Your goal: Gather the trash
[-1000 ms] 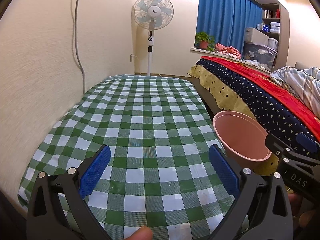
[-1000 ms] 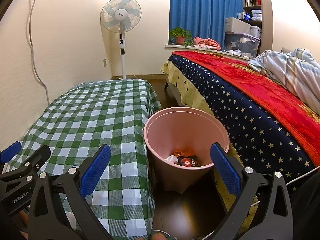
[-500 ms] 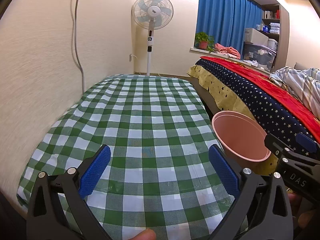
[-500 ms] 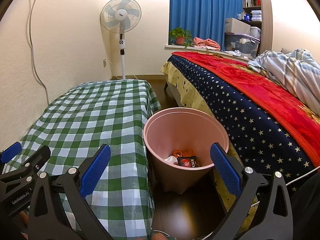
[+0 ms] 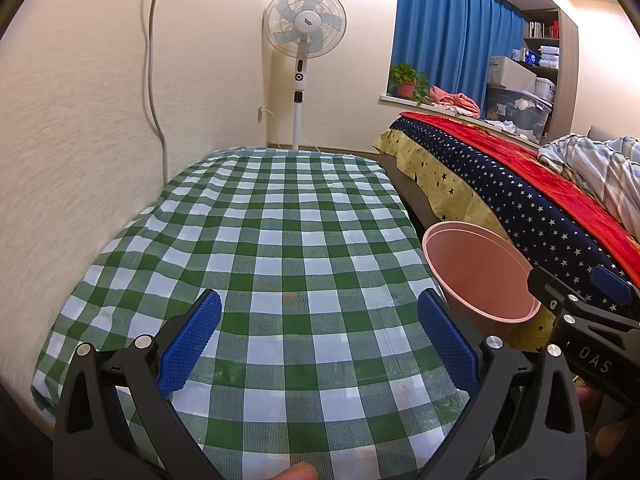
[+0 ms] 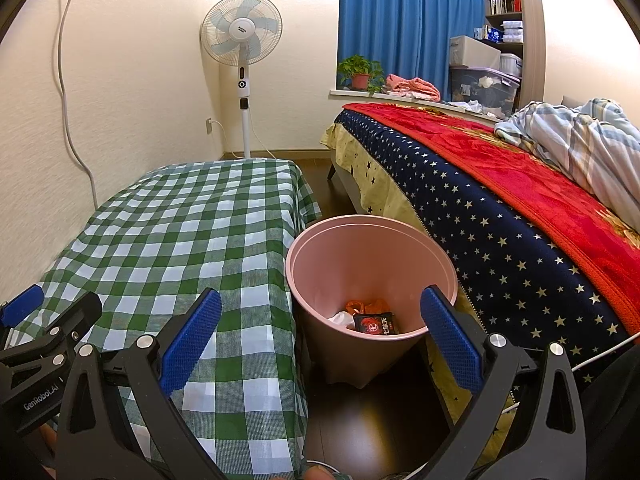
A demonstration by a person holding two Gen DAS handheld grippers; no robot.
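Observation:
A pink trash bin [image 6: 372, 256] stands on the dark floor between the checked table and the bed. Inside it lie an orange wrapper [image 6: 366, 306], a dark red packet [image 6: 376, 323] and a bit of white paper [image 6: 342, 318]. My right gripper [image 6: 320, 338] hovers open near the bin's front rim, nothing between its blue pads. My left gripper [image 5: 318, 340] is open over the green-and-white checked tablecloth [image 5: 280, 248], which carries no trash in view. The bin [image 5: 480, 272] shows at the right of the left wrist view, with the right gripper's body [image 5: 584, 320] beside it.
A bed [image 6: 500, 208] with a starred navy and red cover runs along the right. A pedestal fan [image 6: 242, 40] stands at the far wall, its cord plugged in. A cable hangs down the left wall [image 5: 154, 60]. A blue curtain, potted plant and storage boxes sit beyond.
Both views have drifted back and slightly up; the table and bin look a little farther away. Both grippers stay open and empty.

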